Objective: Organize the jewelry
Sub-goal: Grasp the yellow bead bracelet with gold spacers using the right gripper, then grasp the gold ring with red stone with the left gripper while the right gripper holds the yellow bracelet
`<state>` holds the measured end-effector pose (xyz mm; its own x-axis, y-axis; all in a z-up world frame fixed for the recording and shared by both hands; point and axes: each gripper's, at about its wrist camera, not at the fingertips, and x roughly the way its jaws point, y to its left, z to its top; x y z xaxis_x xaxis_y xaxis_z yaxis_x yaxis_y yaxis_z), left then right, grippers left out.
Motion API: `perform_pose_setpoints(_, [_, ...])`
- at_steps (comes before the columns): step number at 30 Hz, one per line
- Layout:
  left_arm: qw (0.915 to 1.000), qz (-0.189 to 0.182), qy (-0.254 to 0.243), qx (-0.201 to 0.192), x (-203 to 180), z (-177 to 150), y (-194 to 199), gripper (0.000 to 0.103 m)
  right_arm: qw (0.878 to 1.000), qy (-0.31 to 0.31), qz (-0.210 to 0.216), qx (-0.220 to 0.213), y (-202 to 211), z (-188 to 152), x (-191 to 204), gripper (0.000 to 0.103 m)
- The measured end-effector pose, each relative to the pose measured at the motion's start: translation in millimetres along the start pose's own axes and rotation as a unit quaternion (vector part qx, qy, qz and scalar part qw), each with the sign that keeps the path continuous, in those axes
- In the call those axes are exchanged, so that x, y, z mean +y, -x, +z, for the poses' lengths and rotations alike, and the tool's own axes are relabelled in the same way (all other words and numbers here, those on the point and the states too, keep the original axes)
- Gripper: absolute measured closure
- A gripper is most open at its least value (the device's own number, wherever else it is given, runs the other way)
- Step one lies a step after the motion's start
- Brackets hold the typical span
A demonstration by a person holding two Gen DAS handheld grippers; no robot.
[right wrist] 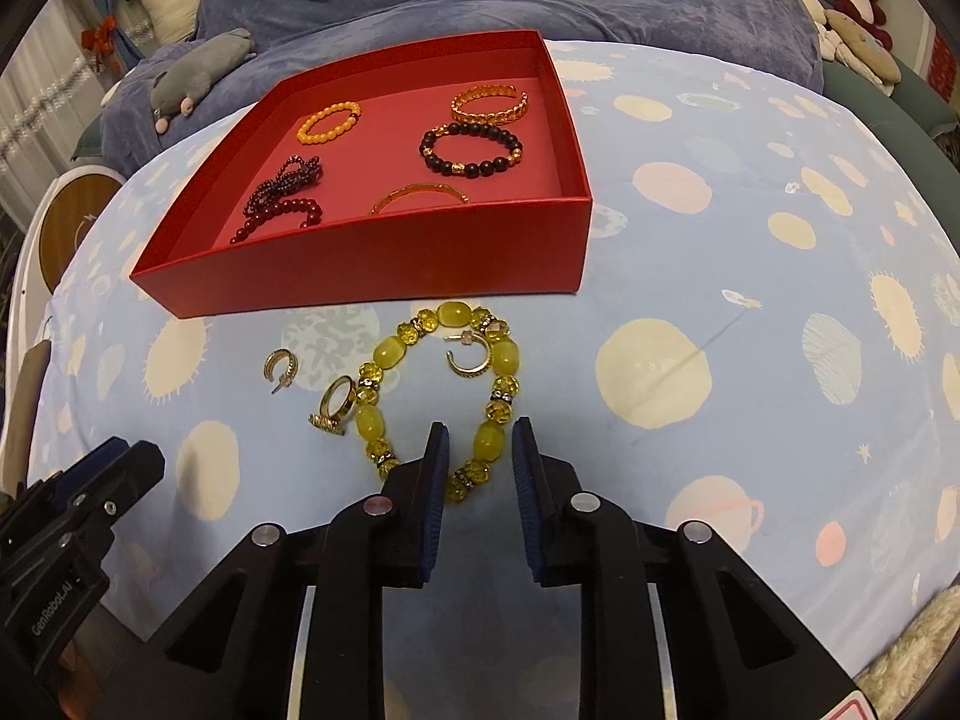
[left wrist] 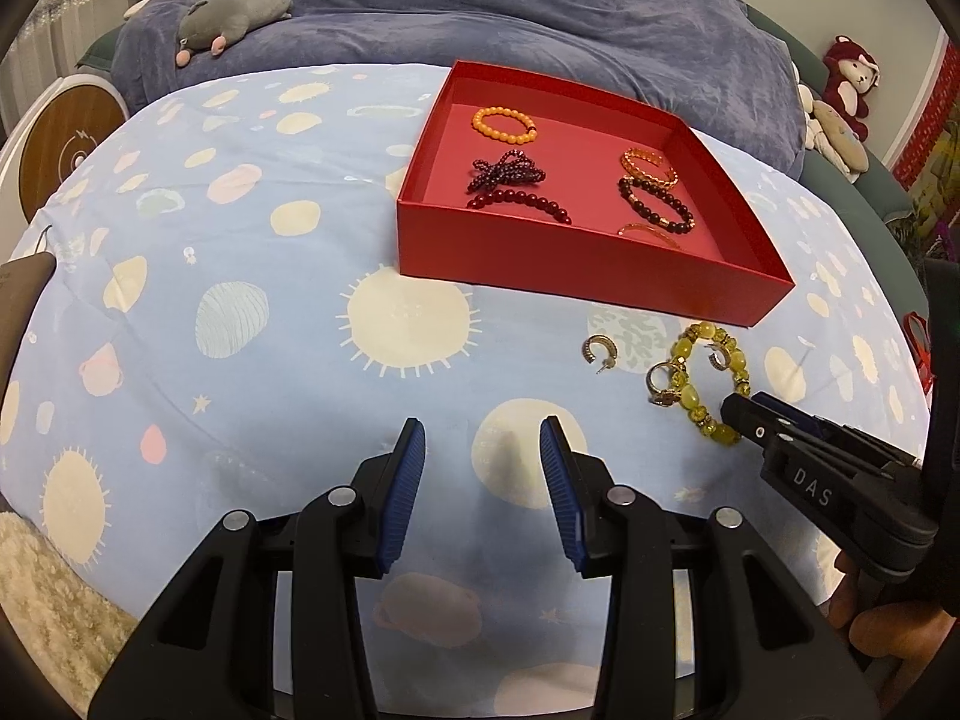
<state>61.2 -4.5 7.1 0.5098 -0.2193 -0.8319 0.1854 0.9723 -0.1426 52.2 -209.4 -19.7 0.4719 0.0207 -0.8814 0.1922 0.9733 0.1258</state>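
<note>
Your right hand-held gripper [right wrist: 478,450] is sitting right over the near arc of the yellow bead bracelet [right wrist: 437,384], jaws narrowed to a slim gap with a bead or two between them, but I can't tell that the pads are actually pinching anything yet, so I'd call it open around the beads. The bracelet lies on the planet-print bedspread [right wrist: 750,276], just on the near side of the red box [right wrist: 384,270], which already holds several bracelets. Watch out: a hoop earring [right wrist: 471,354] rests inside the loop against its far-right beads, and a ring [right wrist: 336,402] touches the left side, with another earring [right wrist: 279,367] a bit further left. Squeeze on one fat bead, not the small spacers, and lift slow so the earring slides off instead of riding along. Your left hand-held gripper [left wrist: 483,450] hangs spread and empty over bare bedspread to the left, so it's out of the way.
</note>
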Motion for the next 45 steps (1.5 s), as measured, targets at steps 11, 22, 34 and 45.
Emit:
perform_pose_setpoints(11, [0.9995, -0.020, -0.023, 0.001, -21, -2, 6, 0.065, 1.000, -0.016, 0.017, 0.016, 21, -30, -22, 0.094])
perform_pose_setpoints(22, [0.9979, -0.047, -0.040, 0.016, -61, 3, -13, 0.065, 0.998, -0.057, 0.011, 0.006, 23, -27, -42, 0.094])
perform_pose_setpoints(34, [0.9976, -0.046, -0.043, 0.027, -84, 17, -45, 0.068, 0.998, -0.056, 0.027, 0.009, 14, -17, -39, 0.094])
perform_pose_setpoints(45, [0.9975, -0.045, -0.046, 0.030, -80, 13, -47, 0.089, 0.998, -0.057, 0.032, 0.006, 15, -17, -38, 0.094])
